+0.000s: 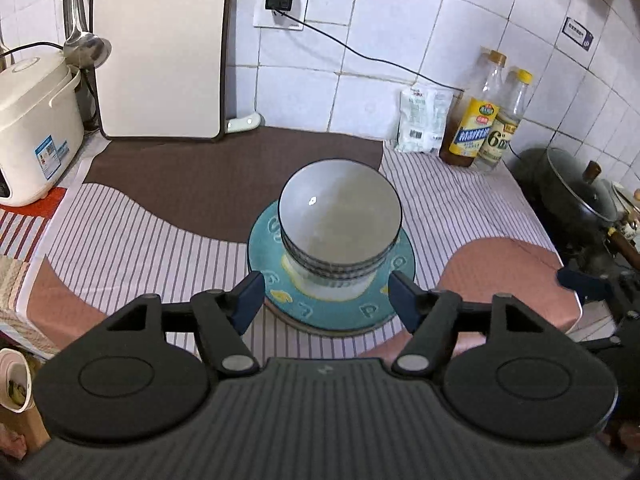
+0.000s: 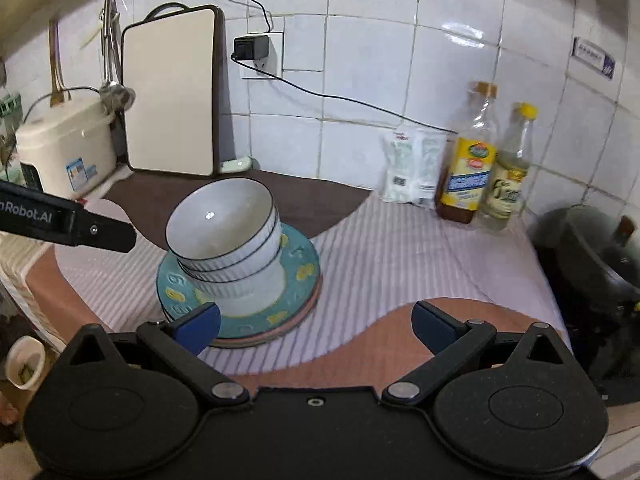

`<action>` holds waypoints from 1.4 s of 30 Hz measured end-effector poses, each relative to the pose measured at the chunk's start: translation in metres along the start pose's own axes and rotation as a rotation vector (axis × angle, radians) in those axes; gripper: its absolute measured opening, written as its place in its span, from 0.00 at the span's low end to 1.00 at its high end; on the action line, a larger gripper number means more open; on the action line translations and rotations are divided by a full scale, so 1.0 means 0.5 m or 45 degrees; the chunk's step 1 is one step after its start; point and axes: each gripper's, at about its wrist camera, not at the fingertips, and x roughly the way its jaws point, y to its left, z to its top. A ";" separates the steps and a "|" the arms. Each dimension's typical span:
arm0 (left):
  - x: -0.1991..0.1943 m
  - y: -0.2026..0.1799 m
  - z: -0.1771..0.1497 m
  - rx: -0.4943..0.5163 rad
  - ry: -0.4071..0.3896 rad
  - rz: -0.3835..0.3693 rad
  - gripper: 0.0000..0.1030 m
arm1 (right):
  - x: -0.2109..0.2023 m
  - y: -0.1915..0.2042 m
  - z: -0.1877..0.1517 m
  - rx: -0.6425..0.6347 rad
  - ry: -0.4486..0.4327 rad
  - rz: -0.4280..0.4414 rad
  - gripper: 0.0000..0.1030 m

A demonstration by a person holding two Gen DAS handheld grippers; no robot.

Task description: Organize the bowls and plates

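Backing both tools away cleanly looks like the step in hand, since the bowls (image 1: 340, 220) already sit nested on the teal plate (image 1: 332, 304), which in turn rests on a pinkish plate (image 2: 308, 304) beneath it, all near the middle of the striped cloth on the surface (image 1: 140, 232). To do it well, I'd say each tool should lift clear and straight, without clipping a rim: the bowls lean a little in the right wrist view, so a nudge could slide them or tip the pile. If anything more is wanted, it would be squaring the bowls over the plate's centre.

Left tool (image 1: 326, 300): its blue fingers are spread apart with nothing between them, standing either side of the plate's near edge as seen from above, apparently not touching it. Right tool (image 2: 316, 324): spread wide too, empty; its left finger overlaps the plate's near rim in the picture, though I cannot tell whether it touches. Bottles (image 1: 484, 116) and a lidded pot (image 1: 576, 192) stand well off to the right.
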 end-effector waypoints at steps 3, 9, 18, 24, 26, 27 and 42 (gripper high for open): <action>-0.021 0.000 -0.011 0.017 0.003 -0.005 0.71 | -0.039 0.008 -0.001 -0.015 -0.038 -0.070 1.00; -0.089 0.006 -0.020 0.023 -0.041 -0.015 0.77 | -0.119 0.009 0.006 -0.005 -0.098 -0.117 1.00; -0.143 -0.012 -0.034 0.096 -0.120 0.053 1.00 | -0.177 -0.015 -0.001 0.116 -0.122 -0.109 1.00; -0.148 -0.033 -0.036 0.125 -0.094 0.128 1.00 | -0.185 -0.021 -0.008 0.166 -0.079 -0.131 1.00; -0.152 -0.041 -0.039 0.151 -0.100 0.160 1.00 | -0.183 -0.023 -0.009 0.179 -0.037 -0.148 1.00; -0.154 -0.044 -0.039 0.168 -0.090 0.173 1.00 | -0.181 -0.024 -0.010 0.183 -0.018 -0.153 1.00; -0.169 -0.069 -0.057 0.195 -0.091 0.222 1.00 | -0.200 -0.027 -0.022 0.196 -0.051 -0.125 1.00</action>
